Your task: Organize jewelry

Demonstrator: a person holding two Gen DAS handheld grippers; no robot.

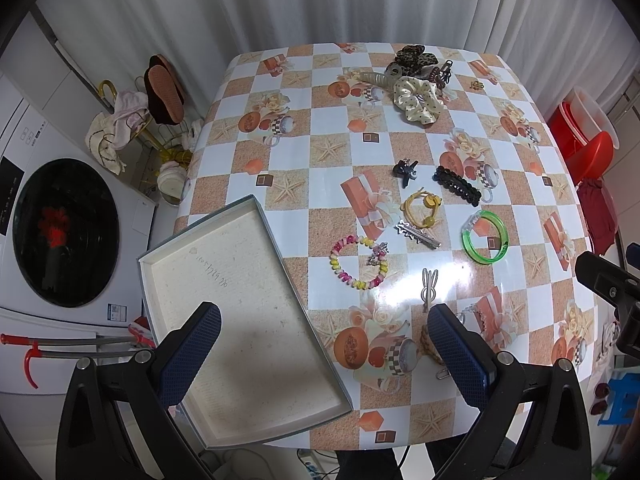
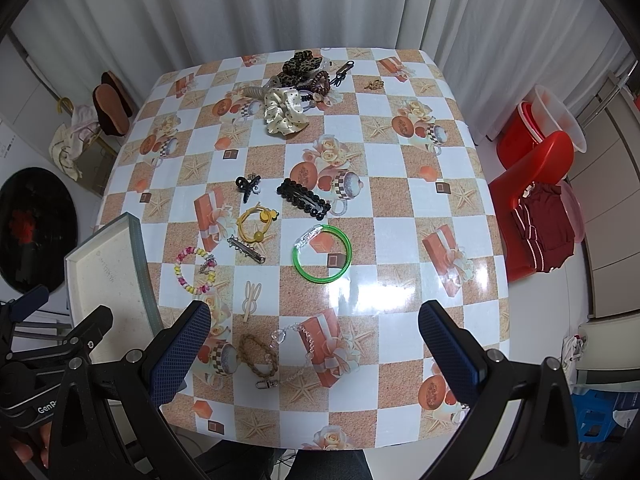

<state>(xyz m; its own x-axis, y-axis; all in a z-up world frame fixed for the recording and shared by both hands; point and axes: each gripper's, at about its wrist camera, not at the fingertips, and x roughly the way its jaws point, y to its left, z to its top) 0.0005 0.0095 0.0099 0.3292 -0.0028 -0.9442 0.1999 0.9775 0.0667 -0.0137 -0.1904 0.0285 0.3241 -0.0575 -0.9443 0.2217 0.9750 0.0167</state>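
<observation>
Nothing is picked up yet, so I'd call this the very start: both claws hang above the near edge of the table [image 2: 400, 128] with nothing in them. My left gripper [image 1: 324, 350] is spread wide over the near end of the empty box lid [image 1: 240, 320], and my right gripper [image 2: 314, 344] is spread just as wide over the rope bracelet [image 2: 258, 354] and the clear chain bracelet [image 2: 296, 344].

From the right wrist view the loose pieces fan out from 10 to 12 o'clock: the candy-colored bead bracelet [image 2: 196, 270] at about 10, the silver clip [image 2: 246, 250] and yellow hair tie [image 2: 256, 220] around 11, the green bangle [image 2: 322, 254] at 12, and the black beaded barrette [image 2: 304, 198] plus the small black claw clip [image 2: 247, 186] past that. A pale bunny-shaped clip [image 2: 252, 298] sits just ahead of the fingers. Way out at 12 is a heap of scrunchies [image 2: 286, 116] and clips.

My guess for the next move: drop the right claw on the rope bracelet since it's closest, pinch it, then carry it toward 9 o'clock into the tray. Flat stuff on glossy oilcloth could slide, so I'd go low and slow.

Room-wise: checkered seashell tablecloth, white curtains [image 2: 320, 4] behind, washing machine [image 1: 66, 232] at my left, red plastic stool and tubs [image 2: 536, 152] at the right.
</observation>
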